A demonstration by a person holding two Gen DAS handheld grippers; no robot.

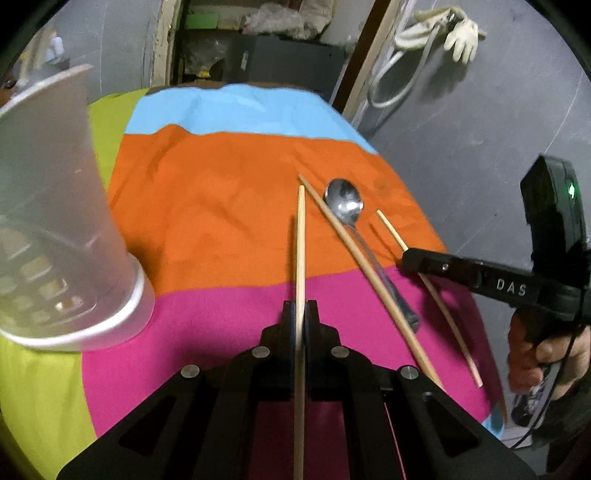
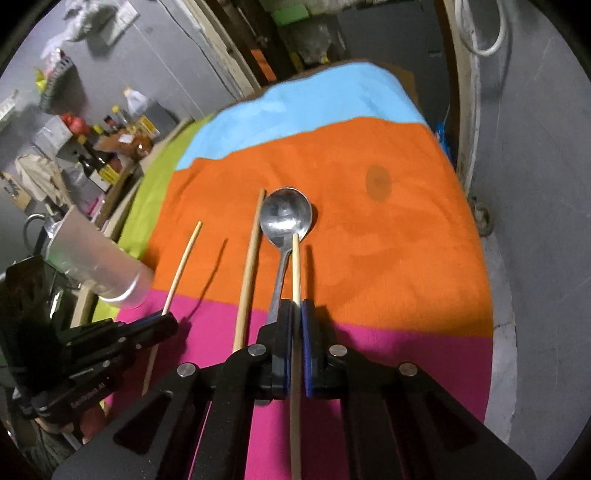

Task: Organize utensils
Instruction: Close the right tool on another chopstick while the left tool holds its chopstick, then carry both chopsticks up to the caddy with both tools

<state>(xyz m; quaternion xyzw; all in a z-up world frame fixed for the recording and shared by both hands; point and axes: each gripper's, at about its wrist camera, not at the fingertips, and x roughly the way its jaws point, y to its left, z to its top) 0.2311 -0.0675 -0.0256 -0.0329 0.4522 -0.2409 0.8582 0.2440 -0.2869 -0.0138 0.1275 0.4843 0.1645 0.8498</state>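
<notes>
Striped cloth (image 1: 221, 192) on table, white gloves (image 1: 461, 33) hung on wall, sauce bottles (image 2: 96, 158) at back.

From my remote station, I see a table draped in a striped cloth (image 1: 229, 206), its bands running lime green, sky blue, orange and magenta, with a dark round stain (image 2: 377, 182) on the orange. Directly on the cloth lie a metal spoon (image 1: 345, 203), bowl up on the orange band, and just beside it a wooden chopstick (image 1: 369, 280) crossing from orange into magenta.
</notes>
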